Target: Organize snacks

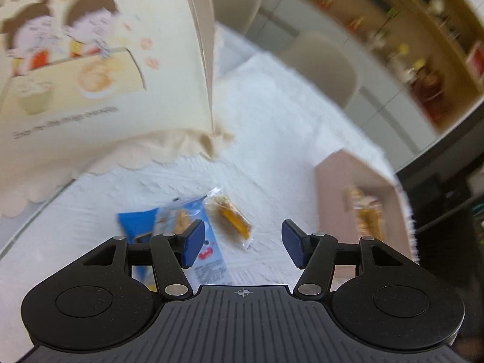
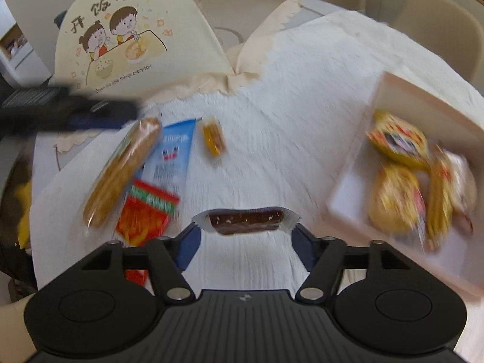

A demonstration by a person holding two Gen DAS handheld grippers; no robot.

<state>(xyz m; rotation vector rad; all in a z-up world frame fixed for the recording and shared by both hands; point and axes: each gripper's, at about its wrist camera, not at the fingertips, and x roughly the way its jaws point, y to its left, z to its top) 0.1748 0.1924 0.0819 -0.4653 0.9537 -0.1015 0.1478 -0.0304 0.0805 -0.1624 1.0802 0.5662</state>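
- between the right gripper [image 2: 245,236] fingers: dark brown bar [image 2: 245,220] in clear crimped wrapper, long axis crosswise, ends at both pads, grasped above the white desk [image 2: 302,121]
- pink tray [image 2: 348,193] just right
- left gripper [image 1: 242,243] released, nothing between

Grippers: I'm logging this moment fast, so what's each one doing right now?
Left gripper: open, empty, over the snacks.
Right gripper: holding a brown snack bar by its wrapper ends.

Snacks [image 2: 169,157] lie left on the cloth [image 2: 287,121] — tray [image 2: 357,181] right.
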